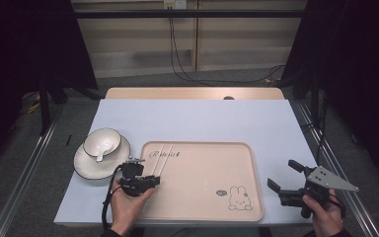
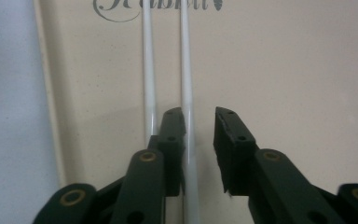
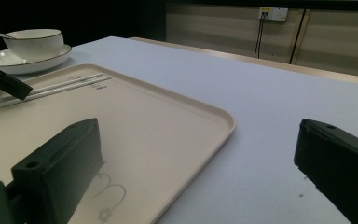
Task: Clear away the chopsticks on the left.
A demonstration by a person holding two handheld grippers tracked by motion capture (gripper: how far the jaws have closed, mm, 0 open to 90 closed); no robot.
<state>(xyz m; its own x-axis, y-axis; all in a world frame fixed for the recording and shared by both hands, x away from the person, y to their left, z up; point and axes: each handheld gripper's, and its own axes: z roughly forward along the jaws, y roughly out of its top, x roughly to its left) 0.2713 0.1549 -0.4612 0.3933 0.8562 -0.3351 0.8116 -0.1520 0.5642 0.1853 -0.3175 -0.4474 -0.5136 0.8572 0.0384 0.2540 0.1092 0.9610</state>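
A: What are the left gripper's (image 2: 199, 116) fingers doing?

B: They stand a little apart, gripping nothing. In the left gripper view, one chopstick (image 2: 186, 93) runs along the inner face of the left-hand jaw, inside the gap. The right-hand jaw stands clear of it. I cannot tell whether the left-hand jaw touches it.

A: And the second chopstick (image 2: 148, 79)?

B: Just outside that same jaw, on its far side from the gap. The two lie side by side, nearly parallel, flat on the tray (image 2: 284, 70).

A: Where on the tray?

B: In the high view, the chopsticks (image 1: 159, 159) lie at its near-left part, their far ends by the script lettering (image 1: 164, 154) at the top-left corner. The left gripper (image 1: 154, 180) sits over their near ends, held by the person's left hand (image 1: 127, 200).

A: The right gripper (image 3: 200, 158)?

B: Wide open, nothing between its jaws. In the high view it is off the tray's right edge, over the table (image 1: 197, 118), in the right hand (image 1: 324, 212), well apart from the chopsticks.

A: What does its own view show?

B: The tray's corner (image 3: 223, 122) between the jaws, with part of the rabbit drawing (image 3: 109, 191) near the left-hand jaw. Farther off are the chopsticks (image 3: 70, 84) and the tip of the left gripper.

A: Anything else on the table?

B: Left of the tray, a bowl (image 1: 101, 141) stands on a plate (image 1: 86, 168), with a spoon (image 1: 101, 153) resting in the bowl. The rabbit (image 1: 238, 198) is printed at the tray's near-right corner.
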